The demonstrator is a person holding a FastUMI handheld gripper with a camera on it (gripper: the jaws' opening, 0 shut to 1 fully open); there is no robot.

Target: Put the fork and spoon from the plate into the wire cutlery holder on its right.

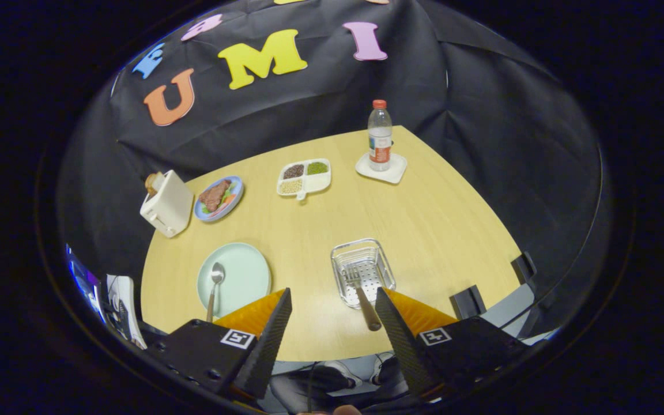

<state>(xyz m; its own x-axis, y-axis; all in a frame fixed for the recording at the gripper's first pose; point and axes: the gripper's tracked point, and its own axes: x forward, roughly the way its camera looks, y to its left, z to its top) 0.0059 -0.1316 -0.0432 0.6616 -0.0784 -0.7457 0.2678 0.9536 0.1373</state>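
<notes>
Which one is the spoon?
Start at the wooden table and find the pale green plate near its front edge, just beyond the open tongs. The spoon lies on that plate's left side, handle hanging over the rim. The fork lies in the wire holder instead.

The gripper hangs with its fingers spread wide, nothing between them but bare tabletop. Just ahead, the plate sits off one finger and the wire cutlery holder off the other, a free lane between. The fork handle juts from the holder, seemingly close beside a finger. The toaster, divided dish and bottle stand well beyond.
</notes>
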